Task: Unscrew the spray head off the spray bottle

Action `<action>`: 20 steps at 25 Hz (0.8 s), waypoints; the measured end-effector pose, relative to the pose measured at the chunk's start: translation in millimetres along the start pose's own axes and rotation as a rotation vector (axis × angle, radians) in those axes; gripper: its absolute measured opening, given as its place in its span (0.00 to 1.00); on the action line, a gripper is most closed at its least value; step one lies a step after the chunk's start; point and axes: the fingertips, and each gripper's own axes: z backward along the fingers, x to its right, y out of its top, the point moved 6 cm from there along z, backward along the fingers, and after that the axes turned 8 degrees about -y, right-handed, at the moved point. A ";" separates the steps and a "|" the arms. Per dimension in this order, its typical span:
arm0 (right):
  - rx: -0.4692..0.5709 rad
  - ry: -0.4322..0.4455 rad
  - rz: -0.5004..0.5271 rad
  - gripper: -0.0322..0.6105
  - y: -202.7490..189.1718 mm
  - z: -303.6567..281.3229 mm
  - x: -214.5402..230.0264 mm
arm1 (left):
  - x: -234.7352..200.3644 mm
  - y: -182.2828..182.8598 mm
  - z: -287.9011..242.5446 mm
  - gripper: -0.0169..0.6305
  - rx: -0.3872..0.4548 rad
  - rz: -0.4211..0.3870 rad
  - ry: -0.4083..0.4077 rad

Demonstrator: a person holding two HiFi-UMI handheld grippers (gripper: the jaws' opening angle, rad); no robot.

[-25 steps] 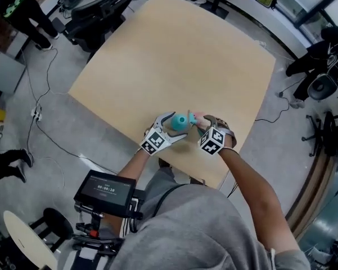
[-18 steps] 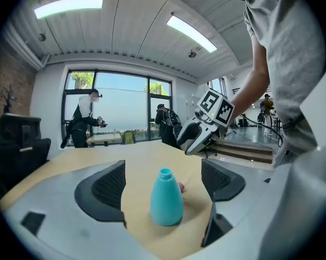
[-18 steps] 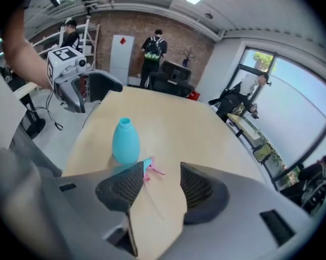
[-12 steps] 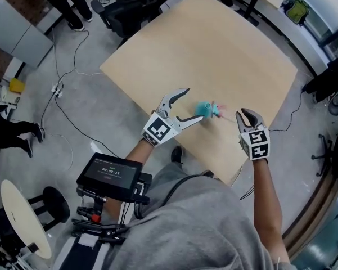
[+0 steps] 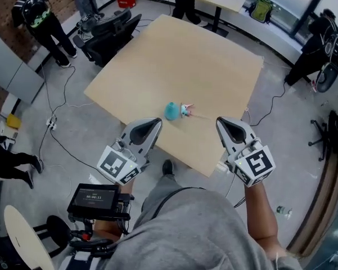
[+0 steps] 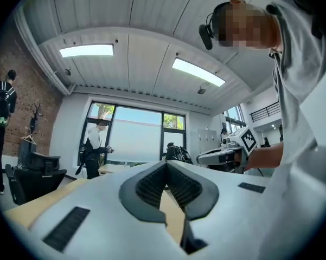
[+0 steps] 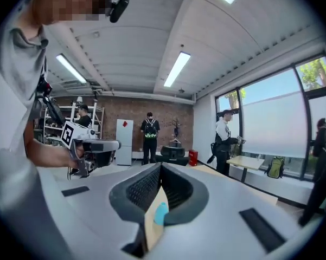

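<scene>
- The left gripper [image 5: 155,122] is held by the near edge of the pale wooden tabletop [image 5: 213,55]. Its fingers [image 6: 146,186] are pressed together with nothing between them, so they would have to be spread before any grasp is tried.
- The small teal plastic spray bottle [image 5: 171,111] lies on its side on the tabletop, between the two grippers and apart from both. It is probably best clamped across its round body, firmly enough that it cannot spin.
- The pink-and-white spray head [image 5: 186,109] is seen touching the bottle's right end, with a thin tube [image 5: 201,116] trailing off to the right. Whether the thread is already free cannot be told. If it is not, the collar rather than the trigger should be gripped and turned in short, re-gripped twists, while the bottle is kept still.
- The right gripper [image 5: 221,122] is likewise closed and empty. The teal bottle is seen ahead through the slit between its fingers, so a straight approach looks possible.
</scene>
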 end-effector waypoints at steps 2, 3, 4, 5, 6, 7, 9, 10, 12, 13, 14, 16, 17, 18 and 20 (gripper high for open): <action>0.057 0.005 0.020 0.06 9.8 40.8 -2.2 | 35.3 7.2 -1.5 0.03 0.008 0.003 0.011; 0.068 0.008 0.020 0.06 10.4 61.4 -2.6 | 53.6 8.9 -2.7 0.03 0.005 -0.002 0.018; 0.081 0.011 0.015 0.06 9.9 80.2 -2.2 | 71.1 10.4 -4.4 0.03 0.001 -0.015 0.025; 0.097 0.015 0.008 0.06 8.8 96.1 -1.4 | 87.1 11.8 -6.0 0.03 -0.002 -0.032 0.032; 0.111 0.021 0.000 0.06 7.1 109.4 -1.3 | 101.7 13.3 -6.6 0.03 -0.005 -0.045 0.039; 0.124 0.030 -0.008 0.06 5.1 120.8 -2.7 | 115.3 14.7 -5.0 0.03 -0.007 -0.051 0.048; 0.145 0.057 -0.025 0.06 2.6 140.4 -11.2 | 140.1 17.2 5.8 0.03 -0.018 -0.049 0.072; 0.151 0.072 -0.030 0.06 2.3 149.2 -17.8 | 150.7 18.1 14.0 0.03 -0.030 -0.046 0.087; 0.142 0.099 -0.038 0.06 3.0 162.4 -32.3 | 164.7 19.6 32.4 0.03 -0.060 -0.051 0.118; 0.128 0.111 -0.041 0.06 3.6 165.9 -38.8 | 167.7 20.5 40.8 0.03 -0.073 -0.059 0.133; 0.111 0.124 -0.042 0.06 3.9 167.9 -44.8 | 169.1 21.3 48.4 0.03 -0.083 -0.070 0.146; 0.098 0.143 -0.037 0.06 5.2 170.3 -57.0 | 171.4 22.2 63.0 0.03 -0.094 -0.083 0.166; 0.098 0.147 -0.033 0.06 6.1 172.1 -63.4 | 173.0 22.3 70.5 0.03 -0.094 -0.080 0.170; 0.098 0.148 -0.029 0.06 6.8 174.2 -69.6 | 174.7 21.9 78.0 0.03 -0.091 -0.074 0.173; 0.095 0.137 -0.026 0.06 7.6 176.6 -81.2 | 177.1 19.3 93.4 0.03 -0.089 -0.061 0.174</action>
